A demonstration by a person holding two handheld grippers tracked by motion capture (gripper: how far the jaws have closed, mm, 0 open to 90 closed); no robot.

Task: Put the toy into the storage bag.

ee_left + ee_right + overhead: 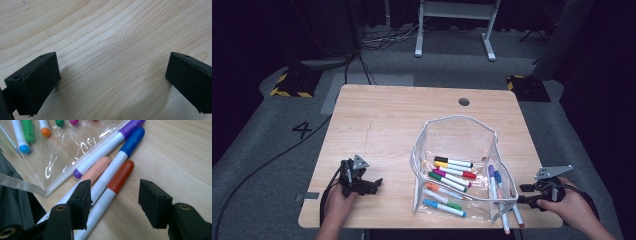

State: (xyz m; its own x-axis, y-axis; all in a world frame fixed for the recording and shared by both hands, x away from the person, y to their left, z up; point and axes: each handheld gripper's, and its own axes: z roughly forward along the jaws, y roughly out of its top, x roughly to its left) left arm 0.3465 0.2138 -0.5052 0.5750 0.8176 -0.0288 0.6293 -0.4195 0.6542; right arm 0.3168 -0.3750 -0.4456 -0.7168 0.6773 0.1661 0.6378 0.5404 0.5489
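Now, right gripper (pixel 113 203): jaws wide apart, holding nothing, low over the loose markers.
Red-capped marker (pixel 120 177): lies on the table (pixel 382 120) between those jaws, untouched.
Neighbours: blue-capped marker (pixel 132 141), peach-capped marker (pixel 96 170) and purple-capped marker (pixel 131 126) alongside, just beside the clear pouch (pixel 457 132).
Left gripper (pixel 112 80): wide open, empty, over bare wood.

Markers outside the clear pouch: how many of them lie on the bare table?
4. They lie together beside the pouch, before the open right tongs: purple-capped nearest it, then pink-capped, blue-capped, red-capped. More could be hidden beneath the pouch.
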